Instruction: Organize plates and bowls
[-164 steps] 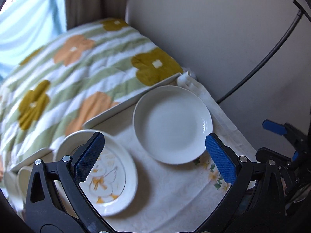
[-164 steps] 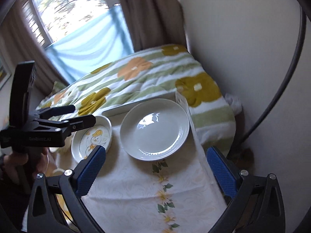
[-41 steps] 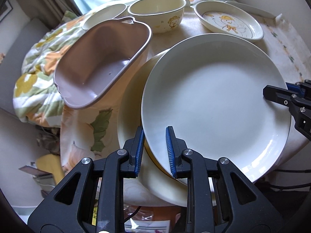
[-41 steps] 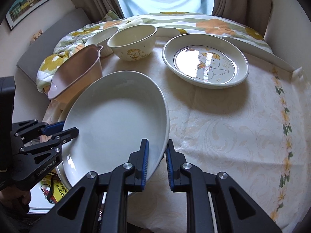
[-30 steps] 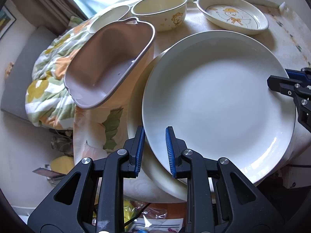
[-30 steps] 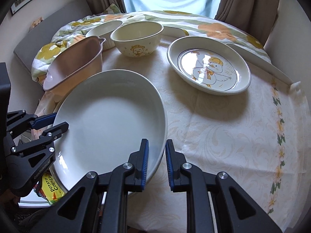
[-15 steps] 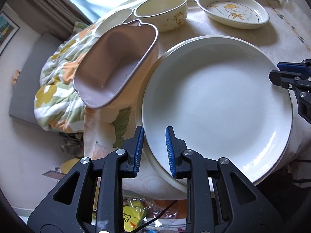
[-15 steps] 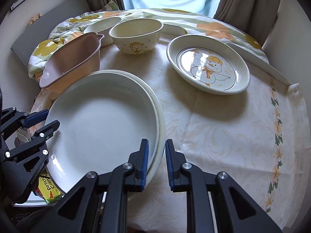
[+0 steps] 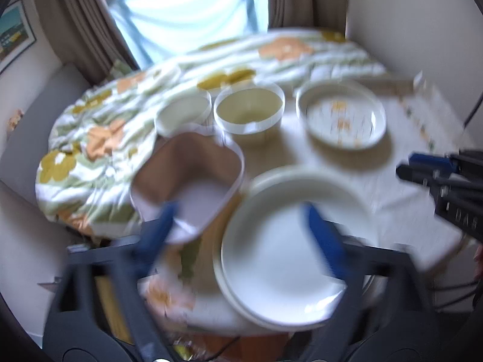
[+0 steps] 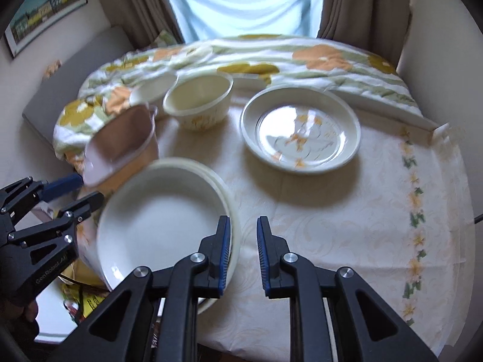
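A white plate (image 10: 163, 226) lies stacked on a cream plate (image 10: 234, 211) at the table's near left corner; the stack also shows in the blurred left wrist view (image 9: 280, 256). My left gripper (image 9: 241, 235) is open, pulled back above the stack's near rim. My right gripper (image 10: 243, 246) is slightly open and empty, its left finger over the stack's right rim. A duck-pattern dish (image 10: 302, 129), a cream bowl (image 10: 197, 102), a white bowl (image 9: 182, 114) and a pink tub (image 10: 120, 147) stand behind.
The table (image 10: 347, 226) has a pale floral cloth. A flowered quilt (image 10: 271, 54) lies beyond it, with curtains and a window behind. A wall stands to the right. Packets lie on the floor at the near left.
Both grippers have let go of the white plate, which now rests on the cream plate. The left gripper opened wide and pulled back and up; the right one opened slightly and drew back.
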